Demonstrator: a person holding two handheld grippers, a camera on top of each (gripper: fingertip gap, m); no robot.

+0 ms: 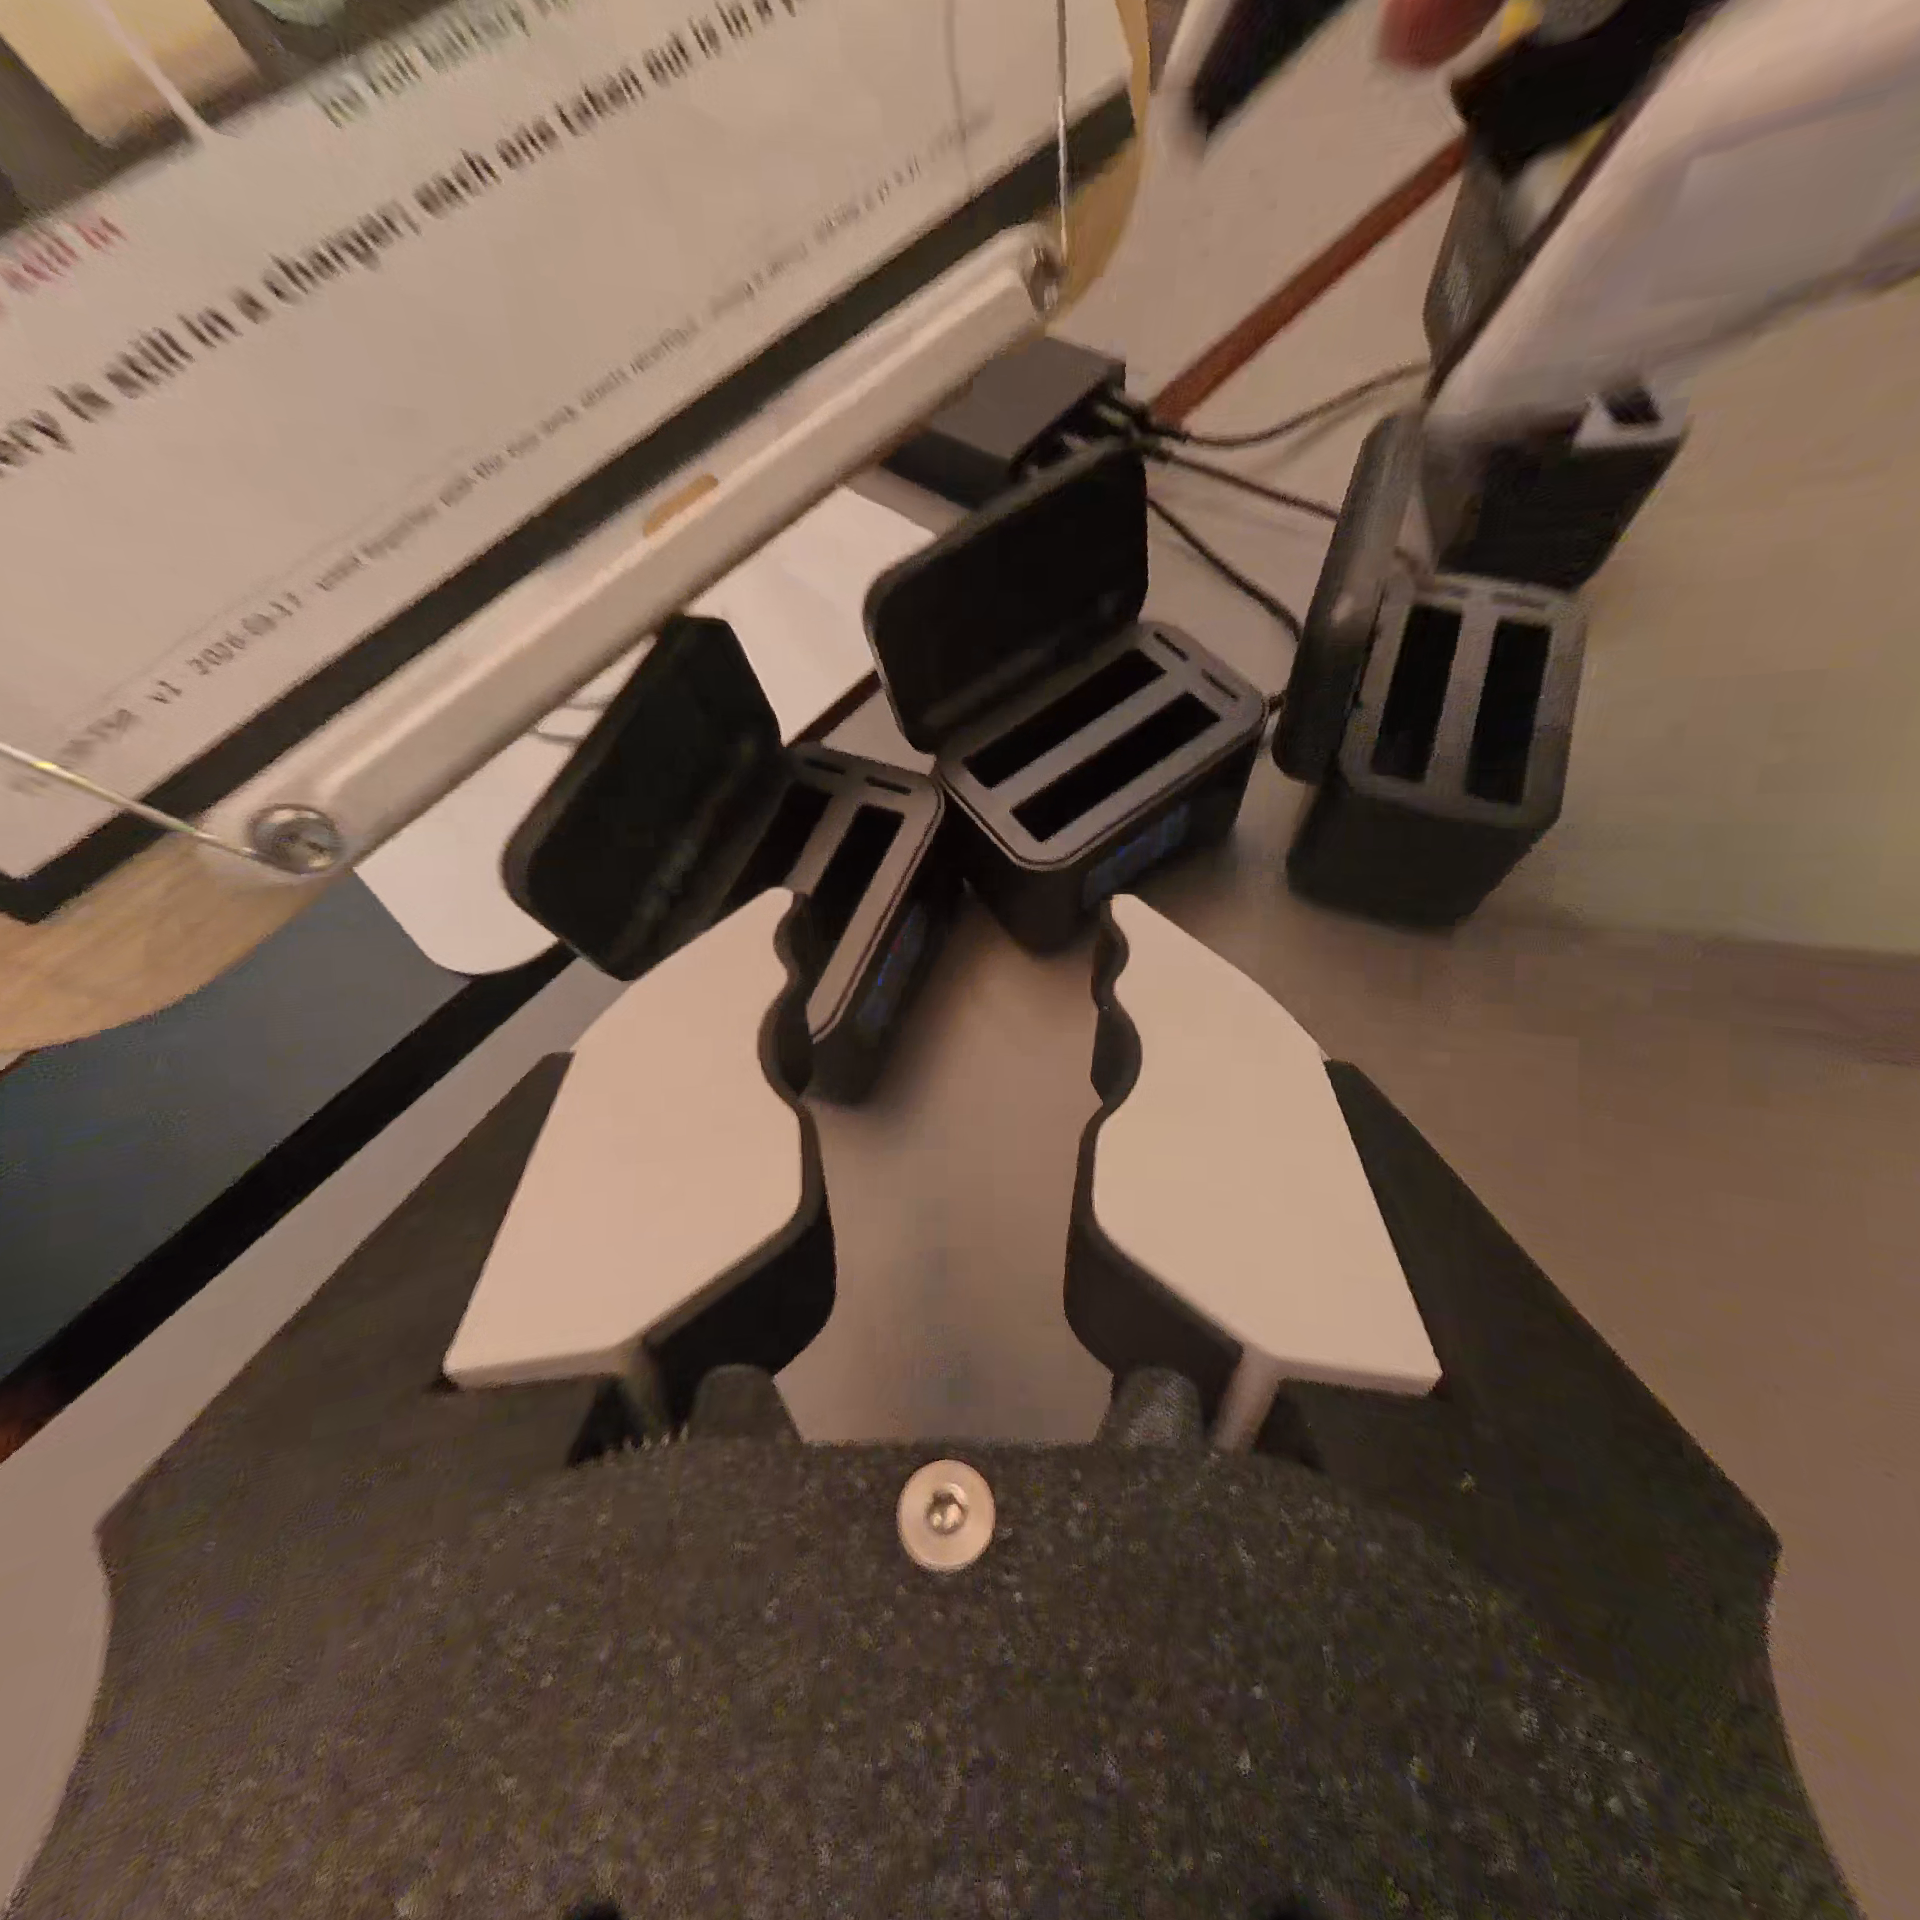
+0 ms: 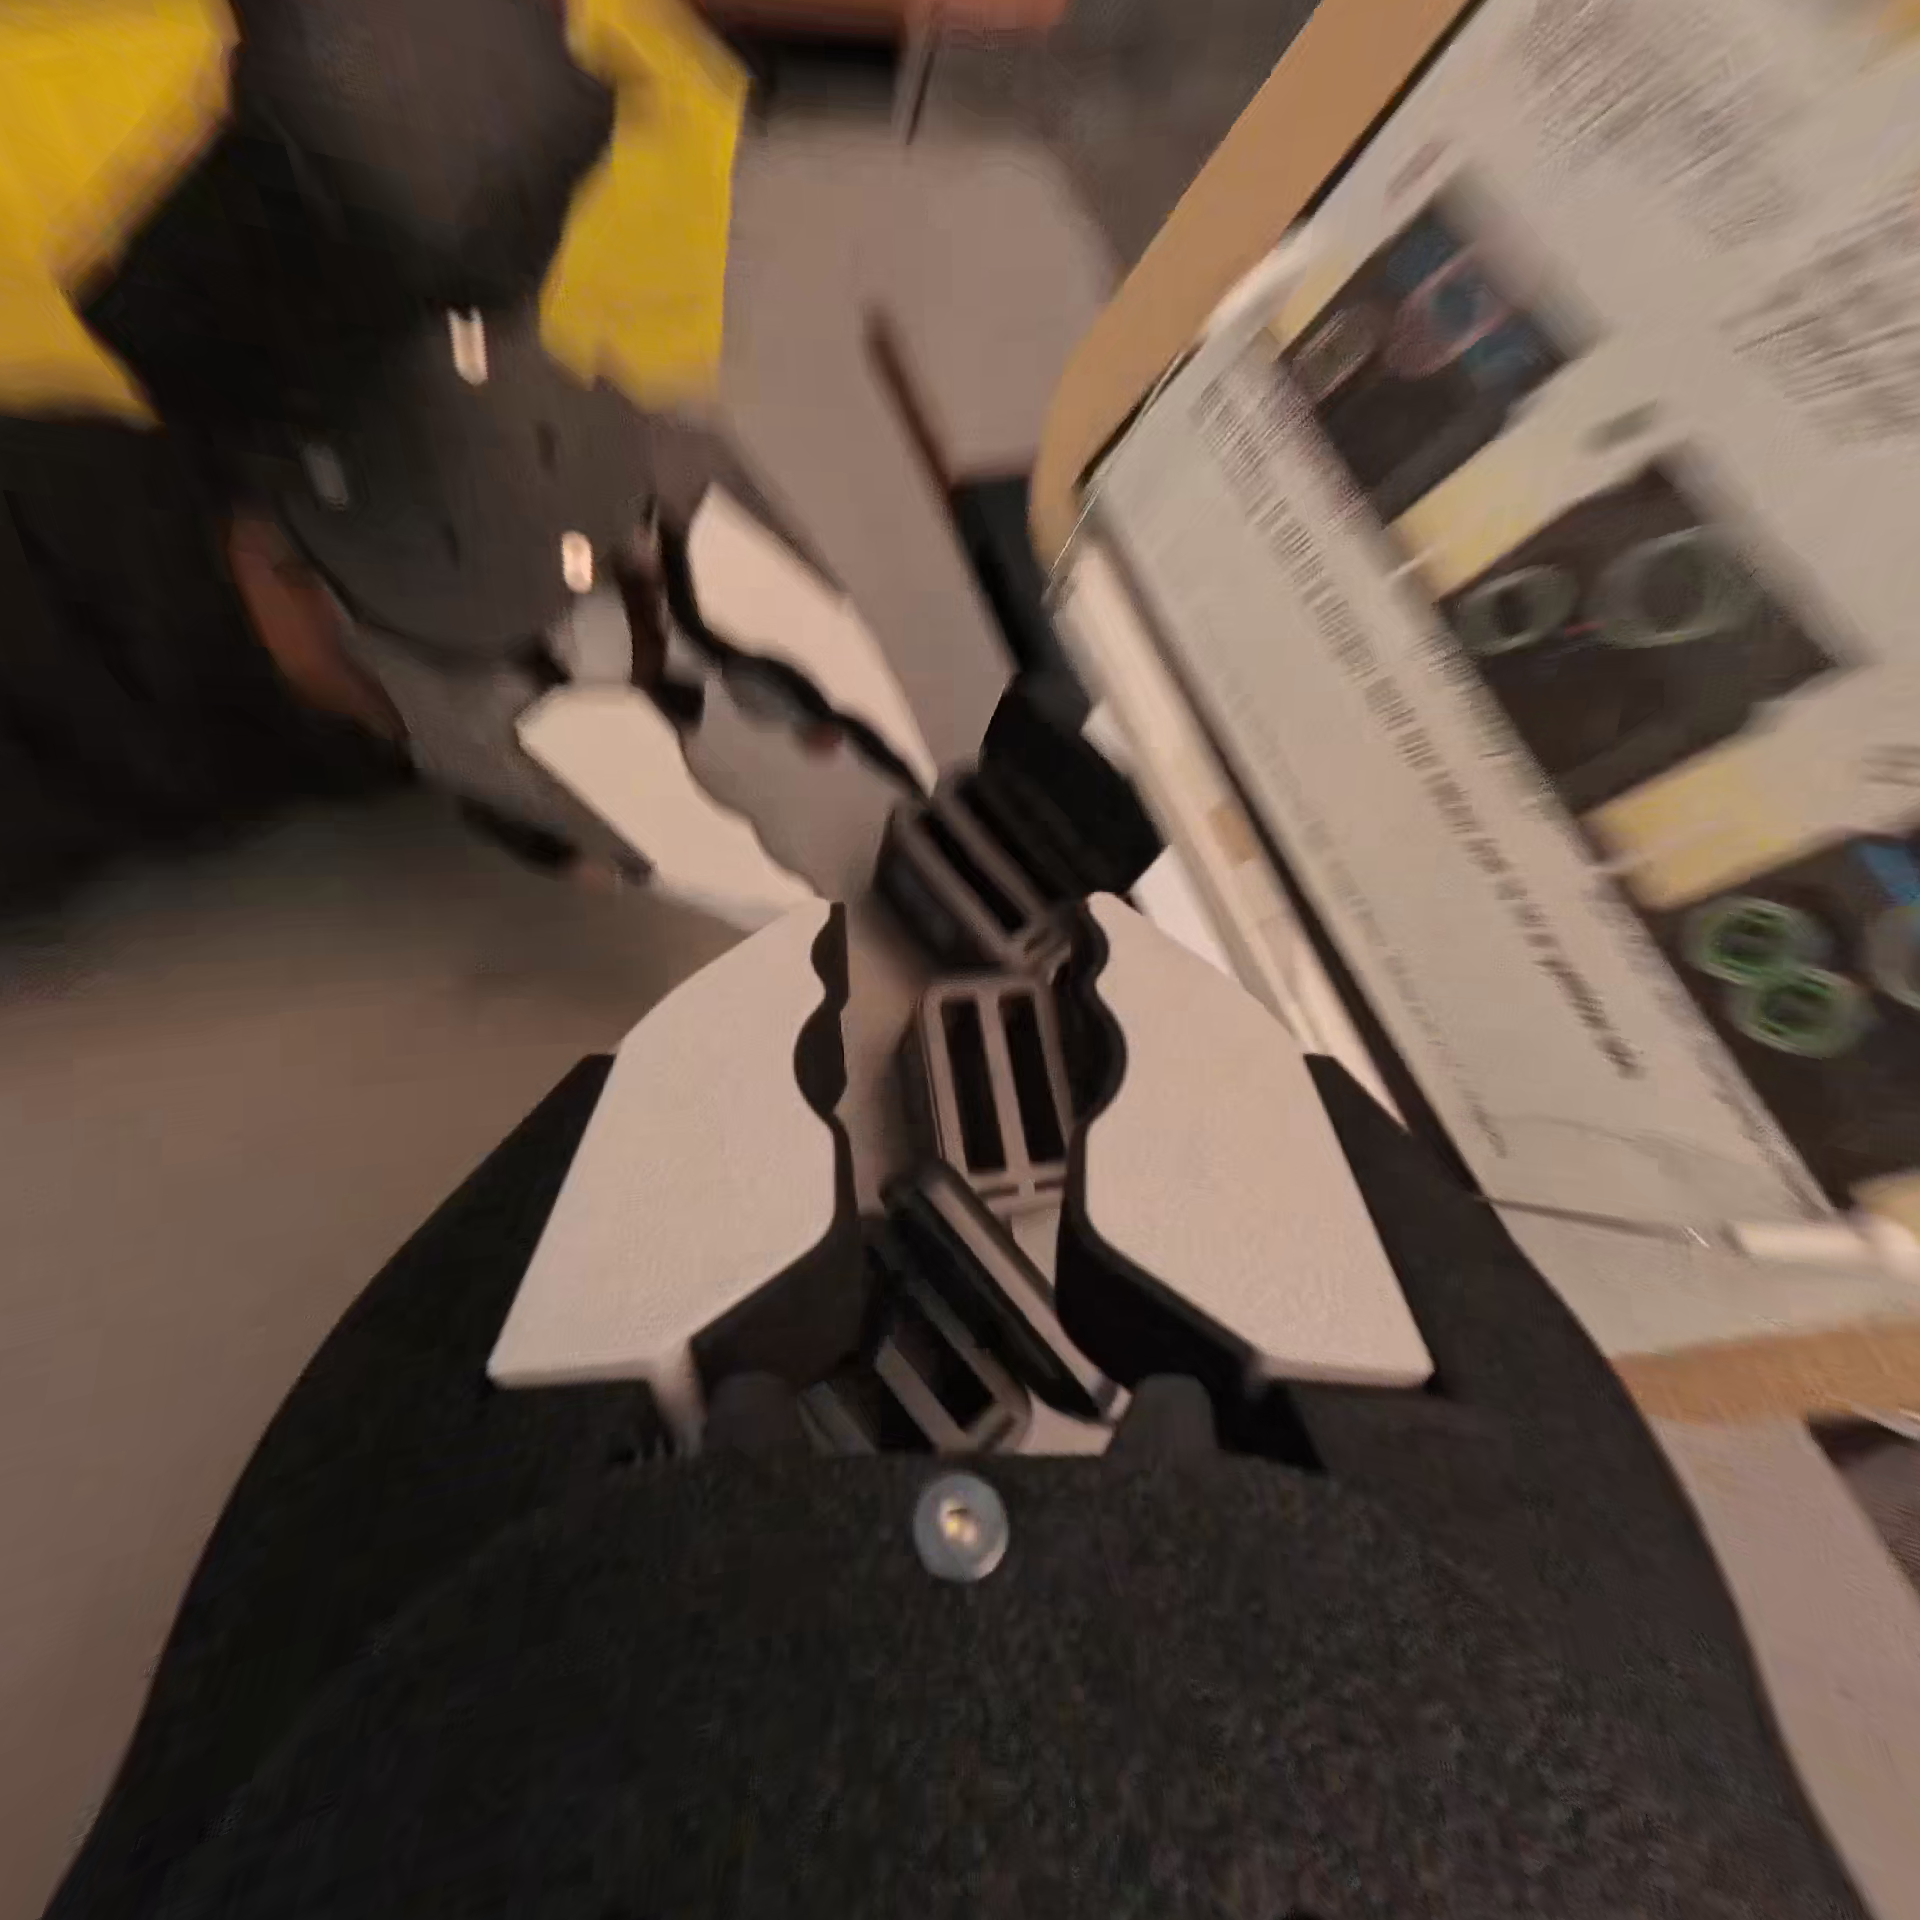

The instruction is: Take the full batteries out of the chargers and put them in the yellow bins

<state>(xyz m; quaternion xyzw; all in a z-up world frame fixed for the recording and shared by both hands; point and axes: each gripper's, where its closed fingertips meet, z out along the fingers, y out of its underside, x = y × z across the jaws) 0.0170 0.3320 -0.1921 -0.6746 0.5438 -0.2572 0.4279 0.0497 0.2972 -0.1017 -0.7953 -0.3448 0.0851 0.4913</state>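
The left gripper (image 1: pixel 945 997) hangs low over the grey surface (image 1: pixel 1558 1091), its jaws spread with nothing between them, pointing at three black chargers. The left charger (image 1: pixel 862 935) and middle charger (image 1: pixel 1112 769) stand with lids up and slots dark. Over the right charger (image 1: pixel 1444 748), the right gripper (image 1: pixel 1538 457) reaches steeply down from above; in its own blurred view its jaws stand apart above the open slots. A yellow bin (image 2: pixel 644 208) sits far back. A printed sheet (image 1: pixel 468 343) leans beside the chargers.
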